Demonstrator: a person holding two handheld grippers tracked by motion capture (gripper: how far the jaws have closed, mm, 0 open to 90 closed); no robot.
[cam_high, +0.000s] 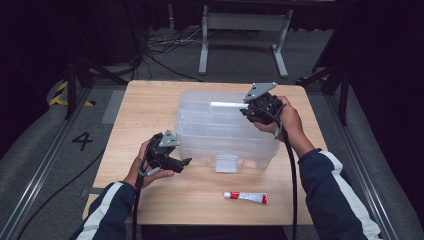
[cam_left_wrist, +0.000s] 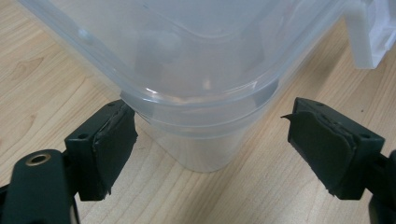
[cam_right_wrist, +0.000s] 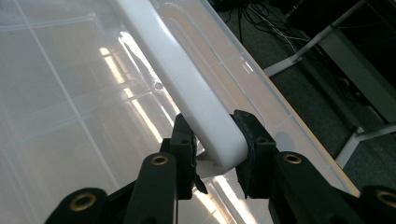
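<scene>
A clear plastic storage box (cam_high: 210, 132) with its lid on stands in the middle of the wooden table (cam_high: 145, 105). A white handle bar (cam_high: 227, 105) lies along the far side of the lid. My right gripper (cam_high: 246, 108) is shut on the end of that handle (cam_right_wrist: 187, 79), one pad on each side of it (cam_right_wrist: 215, 149). My left gripper (cam_high: 184, 162) is at the box's near left corner, low over the table. Its jaws (cam_left_wrist: 210, 140) stand open, with the rounded corner of the box (cam_left_wrist: 201, 56) between them and not pressed.
A white clip latch (cam_high: 226, 163) hangs on the box's front wall, also in the left gripper view (cam_left_wrist: 371, 37). A red and white tube (cam_high: 246, 197) lies on the table near the front edge. Cables and a metal stand are on the floor beyond the table.
</scene>
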